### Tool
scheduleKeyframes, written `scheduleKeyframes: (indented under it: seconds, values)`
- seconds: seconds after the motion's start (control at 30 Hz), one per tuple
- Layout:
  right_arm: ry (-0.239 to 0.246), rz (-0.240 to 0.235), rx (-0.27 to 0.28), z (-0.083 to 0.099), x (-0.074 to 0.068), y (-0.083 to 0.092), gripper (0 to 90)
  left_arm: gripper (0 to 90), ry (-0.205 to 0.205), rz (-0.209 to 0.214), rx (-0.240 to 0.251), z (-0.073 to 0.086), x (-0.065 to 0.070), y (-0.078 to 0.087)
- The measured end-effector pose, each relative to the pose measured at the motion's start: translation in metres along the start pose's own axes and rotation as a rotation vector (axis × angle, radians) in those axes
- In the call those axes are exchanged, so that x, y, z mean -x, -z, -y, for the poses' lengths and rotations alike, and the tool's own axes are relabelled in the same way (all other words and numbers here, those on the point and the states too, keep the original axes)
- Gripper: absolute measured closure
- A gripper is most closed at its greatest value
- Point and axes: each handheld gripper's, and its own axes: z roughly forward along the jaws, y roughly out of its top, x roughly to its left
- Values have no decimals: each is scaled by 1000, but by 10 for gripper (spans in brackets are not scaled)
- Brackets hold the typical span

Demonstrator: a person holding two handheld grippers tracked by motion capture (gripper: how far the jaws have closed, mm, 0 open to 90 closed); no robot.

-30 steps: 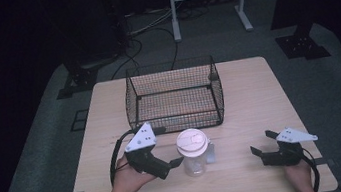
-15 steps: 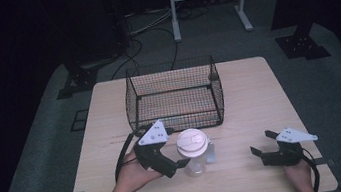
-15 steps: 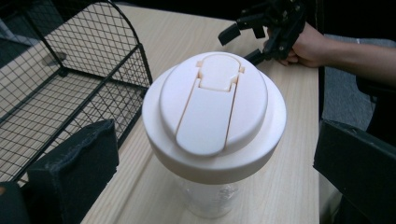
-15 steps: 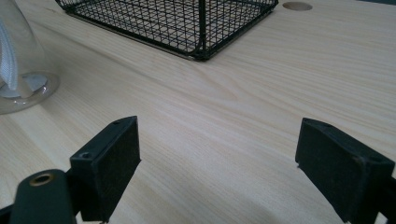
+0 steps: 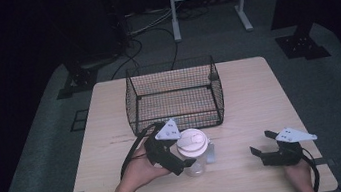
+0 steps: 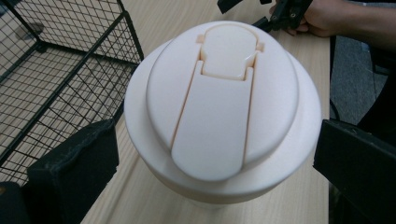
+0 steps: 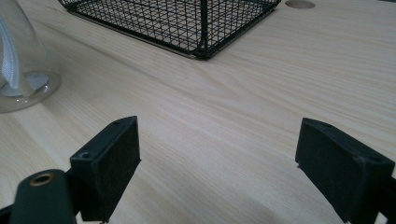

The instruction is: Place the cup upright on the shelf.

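Bracketing the cup (image 5: 194, 152) from the near-left side, the left gripper (image 5: 179, 156) has its jaws spread wide, one to each side of the cream flip-top lid (image 6: 224, 100), with a visible gap on both sides; nothing is gripped yet. Cup stands upright on the table (image 5: 259, 93), near the front edge and a little left of centre, just in front of the wire basket (image 5: 174, 95), which looks empty. Body is clear, thin-walled plastic with a pale strap or handle at its side (image 5: 210, 153); contents cannot be told, but it appears empty, so likely light. Judgement: walls probably flex under squeeze and the smooth surface may slip; the lid overhangs the body, so closing just below the rim would let the lid act as a stop. Lid itself may pop if pinched. Right gripper (image 5: 266, 151) rests near the front-right corner of the table, jaws wide apart over bare wood, holding nothing.
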Motion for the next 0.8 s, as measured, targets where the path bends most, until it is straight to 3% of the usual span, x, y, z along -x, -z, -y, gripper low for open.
scheduleKeyframes:
  seconds: [0.13,0.6,0.8]
  values:
    - [1,-1,-1,0,0,0,129,0,7,8,-8,-1,-1,-3]
    - [5,-5,-6,0,0,-1,129,0,-1,42,-105,-13,-4,-21]
    - [3,-7,-9,0,0,-1,129,45,6,61,-127,-17,-5,-24]
